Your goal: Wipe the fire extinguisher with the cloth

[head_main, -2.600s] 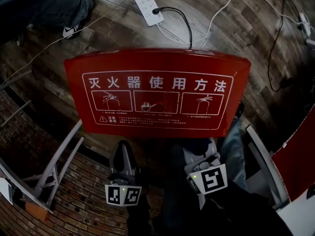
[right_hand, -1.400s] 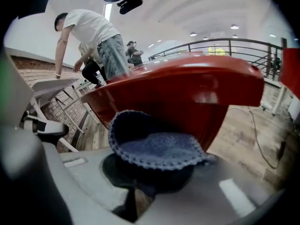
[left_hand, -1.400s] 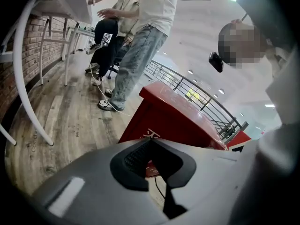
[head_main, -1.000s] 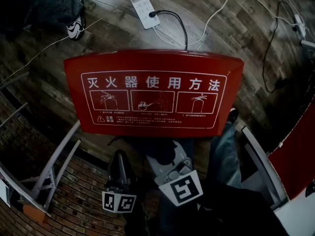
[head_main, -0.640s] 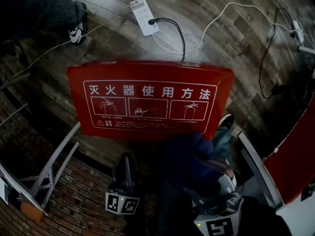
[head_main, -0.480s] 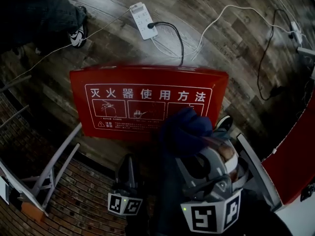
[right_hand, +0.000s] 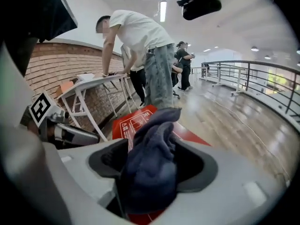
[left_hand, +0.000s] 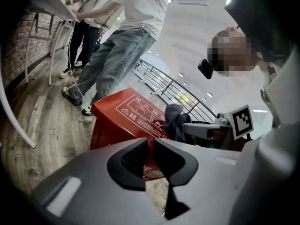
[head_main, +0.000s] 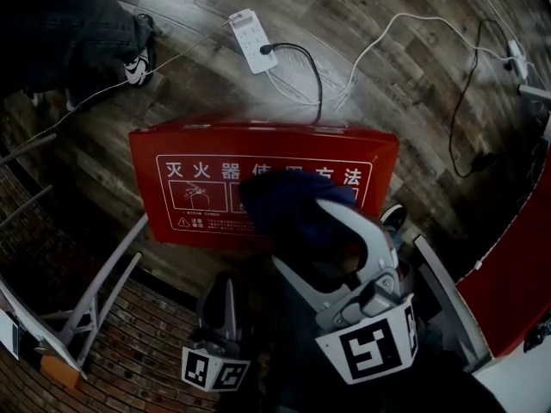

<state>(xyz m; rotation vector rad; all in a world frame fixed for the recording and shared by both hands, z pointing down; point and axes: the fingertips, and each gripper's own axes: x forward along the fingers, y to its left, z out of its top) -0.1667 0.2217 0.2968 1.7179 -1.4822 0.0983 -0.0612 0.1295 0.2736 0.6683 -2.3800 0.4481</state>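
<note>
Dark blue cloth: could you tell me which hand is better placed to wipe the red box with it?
Likely right: the right tongs, just opening, have the dark blue cloth between them over the red box; the left tongs, also just opening, are empty and lower.

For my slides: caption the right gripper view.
Right gripper, jaws just opened, dark blue cloth bunched between them, above the red box.

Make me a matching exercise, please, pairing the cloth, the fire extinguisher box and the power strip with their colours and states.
Things:
1. cloth
2. fire extinguisher box
3. power strip

Colours and states:
A. white, lying on the floor, with a black plug in it
B. dark blue, bunched up
C. red, with white printed instructions on top

Pairs: 1-B, 2-C, 3-A.
</note>
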